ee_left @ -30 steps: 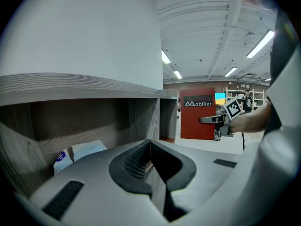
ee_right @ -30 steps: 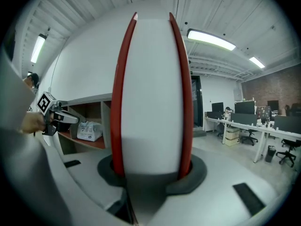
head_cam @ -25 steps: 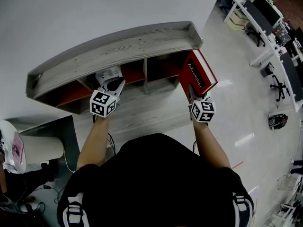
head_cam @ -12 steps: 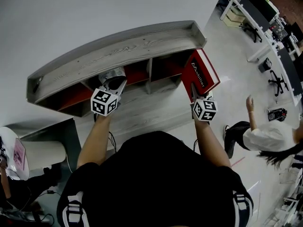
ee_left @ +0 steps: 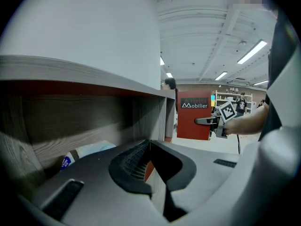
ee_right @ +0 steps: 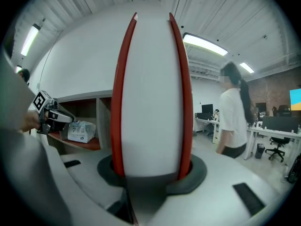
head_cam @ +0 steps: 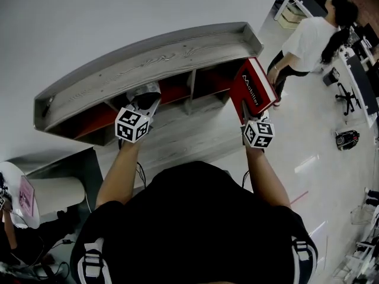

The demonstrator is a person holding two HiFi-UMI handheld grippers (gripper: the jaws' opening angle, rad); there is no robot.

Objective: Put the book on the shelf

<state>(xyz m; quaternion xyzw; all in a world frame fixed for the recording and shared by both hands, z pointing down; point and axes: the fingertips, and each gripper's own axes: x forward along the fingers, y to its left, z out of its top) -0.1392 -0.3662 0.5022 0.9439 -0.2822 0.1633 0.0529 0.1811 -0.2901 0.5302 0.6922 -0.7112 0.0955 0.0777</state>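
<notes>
1. The right claw (head_cam: 245, 112) is clamped on the lower edge of the book (head_cam: 256, 89); in the right gripper view the red covers and the white page block (ee_right: 150, 102) fill the gap between its jaws, and the book stands upright out of the claw (ee_right: 151, 172).
2. The book is in the air just off the right end of the shelf (head_cam: 154, 61), outside every compartment; its cover bears the white print "Mobilier"; whether its top corner touches the end of the shelf cannot be told.
3. From the left gripper view the book (ee_left: 194, 119) shows beyond the shelf's right end wall, with the right claw (ee_left: 203, 121) gripping it from the side.
4. The left claw (head_cam: 144, 104) reaches into a compartment left of the middle of the shelf; its jaws are drawn together at the tips (ee_left: 149, 142) and hold nothing.
5. A whitish packet (ee_left: 87, 150) with a blue mark lies on the red floor of that compartment, just beside the left claw; it also shows in the right gripper view (ee_right: 81, 131), next to the left claw (ee_right: 63, 118).
6. The shelf is grey wood outside and red inside, and stands against a white wall (head_cam: 118, 16).
7. A person in a white top (head_cam: 308, 37) stands on the floor (head_cam: 308, 135) to the right of the shelf, near the book.
</notes>
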